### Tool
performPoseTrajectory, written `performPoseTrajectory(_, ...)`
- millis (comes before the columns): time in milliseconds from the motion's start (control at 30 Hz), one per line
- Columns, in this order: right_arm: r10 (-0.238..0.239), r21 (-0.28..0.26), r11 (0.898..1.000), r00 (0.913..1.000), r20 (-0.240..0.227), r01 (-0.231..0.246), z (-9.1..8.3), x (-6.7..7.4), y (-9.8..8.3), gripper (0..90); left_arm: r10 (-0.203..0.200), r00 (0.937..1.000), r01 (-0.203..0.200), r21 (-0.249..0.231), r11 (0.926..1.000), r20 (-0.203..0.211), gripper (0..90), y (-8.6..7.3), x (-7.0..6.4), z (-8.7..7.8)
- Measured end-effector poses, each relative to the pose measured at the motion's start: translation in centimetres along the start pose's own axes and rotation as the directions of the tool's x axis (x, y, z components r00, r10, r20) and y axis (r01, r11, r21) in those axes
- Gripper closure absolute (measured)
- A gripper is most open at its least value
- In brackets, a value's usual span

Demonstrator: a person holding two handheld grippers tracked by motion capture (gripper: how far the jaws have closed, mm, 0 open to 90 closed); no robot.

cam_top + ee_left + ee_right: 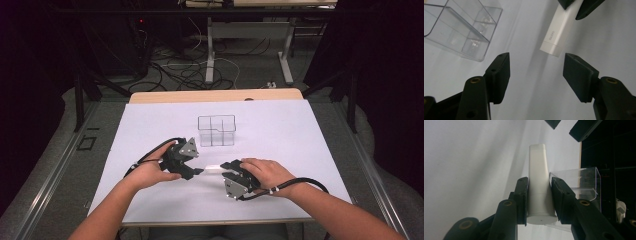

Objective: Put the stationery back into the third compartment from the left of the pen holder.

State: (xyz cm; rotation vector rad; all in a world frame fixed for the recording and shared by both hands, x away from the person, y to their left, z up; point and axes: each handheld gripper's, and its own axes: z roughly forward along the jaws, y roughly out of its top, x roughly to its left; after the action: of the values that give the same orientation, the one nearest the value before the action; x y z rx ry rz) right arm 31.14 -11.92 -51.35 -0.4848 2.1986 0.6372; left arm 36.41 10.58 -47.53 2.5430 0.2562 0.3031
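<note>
The clear organizer (216,130) waits beyond both my tongs, ready to receive. My right tongs (226,168) clench the white tube (538,187) by its cap end, holding it level so my left tongs (196,171), jaws apart, can take its free end.
</note>
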Motion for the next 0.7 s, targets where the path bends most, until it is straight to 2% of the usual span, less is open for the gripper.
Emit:
performPoseTrajectory(33,-0.018,0.002,1.000,0.9998,-0.001,0.018,0.0,-0.1,0.0,66.8,0.014,0.9999,-0.014,0.005,0.9999,-0.001,39.4,0.1,-0.1,0.2)
performPoseTrajectory(133,-0.021,0.002,1.000,0.9998,-0.006,0.021,0.0,-0.1,0.0,66.8,0.041,0.9991,-0.041,0.022,0.9989,0.000,40.5,0.6,-0.4,0.6)
performPoseTrajectory(367,-0.027,0.000,1.000,0.9996,-0.006,0.027,0.1,0.1,0.1,66.8,0.061,0.9978,-0.062,0.039,0.9973,0.027,42.8,1.4,-0.8,1.3)
performPoseTrajectory(400,-0.040,0.002,0.999,0.9991,-0.008,0.040,0.1,0.0,0.1,66.8,0.062,0.9975,-0.064,0.047,0.9968,0.035,43.0,1.5,-0.8,1.4)
performPoseTrajectory(700,-0.066,-0.006,0.998,0.9978,-0.006,0.065,0.3,0.1,0.4,66.8,0.049,0.9970,-0.052,0.061,0.9967,0.060,43.6,2.0,-0.6,2.1)
